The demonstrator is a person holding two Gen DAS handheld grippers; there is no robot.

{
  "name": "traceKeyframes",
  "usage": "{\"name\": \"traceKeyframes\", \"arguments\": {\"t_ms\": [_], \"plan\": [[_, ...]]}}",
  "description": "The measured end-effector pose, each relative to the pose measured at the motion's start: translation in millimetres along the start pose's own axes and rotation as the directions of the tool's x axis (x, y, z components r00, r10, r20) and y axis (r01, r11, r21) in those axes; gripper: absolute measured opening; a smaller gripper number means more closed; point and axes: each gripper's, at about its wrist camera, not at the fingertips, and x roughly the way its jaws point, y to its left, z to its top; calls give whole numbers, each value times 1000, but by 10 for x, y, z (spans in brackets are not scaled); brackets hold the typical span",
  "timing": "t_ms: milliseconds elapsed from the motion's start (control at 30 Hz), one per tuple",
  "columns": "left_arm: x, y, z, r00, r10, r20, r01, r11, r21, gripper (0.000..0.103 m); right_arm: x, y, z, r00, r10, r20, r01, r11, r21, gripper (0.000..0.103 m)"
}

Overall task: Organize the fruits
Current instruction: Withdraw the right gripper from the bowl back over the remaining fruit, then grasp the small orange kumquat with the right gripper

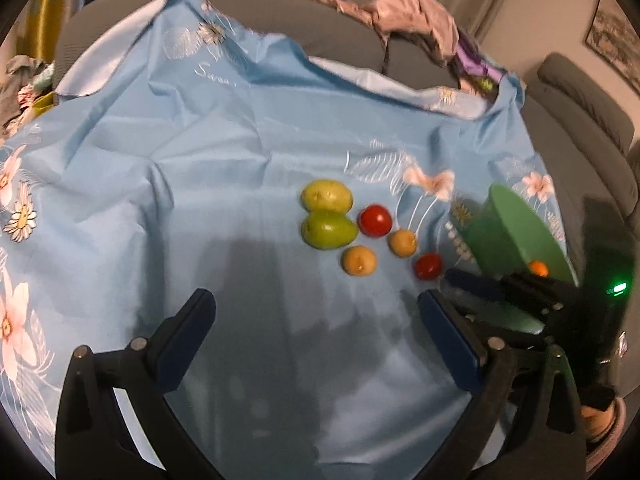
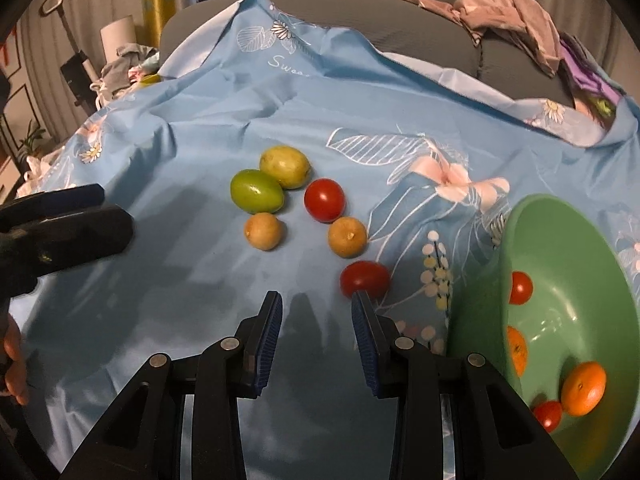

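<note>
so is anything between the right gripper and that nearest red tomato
Nothing visible. The right gripper is empty, and the nearest tomato lies on bare cloth just past its right fingertip, slightly right of the gap.

The floral blue sheet (image 2: 200, 280) is thin, creased cloth with a faint sheen. The green bowl (image 2: 568, 240) at its right edge looks like smooth, glossy plastic, and the tomatoes (image 2: 324, 200) have shiny skin while the tan fruits (image 2: 347, 236) look matt. Both grippers show matt black plastic, ribbed blue pads (image 2: 268, 340) and bare metal pins (image 2: 229, 344).
</note>
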Motion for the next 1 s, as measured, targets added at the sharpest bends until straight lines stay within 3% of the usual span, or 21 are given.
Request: {"name": "traceKeyframes", "arguments": {"t_ms": [233,700,800,867,1000], "plan": [[361,-133,125,997,20,-80,-17,999,37,92,-15,-147,36,1000,-27,11,27,1000,-6,36],[834,-315,287,977,102,-187,-94,994,54,90,-4,-248,17,998,52,24,-52,999,4,36],[845,-312,318,975,116,-187,-108,993,53,81,-19,-251,14,998,54,28,-55,998,7,36],[865,-308,341,974,137,-180,-129,990,57,68,-34,-262,17,998,57,33,-57,998,10,36],[853,-311,335,972,156,-174,-141,986,90,58,-45,-268,16,998,58,36,-58,998,11,36]]}}
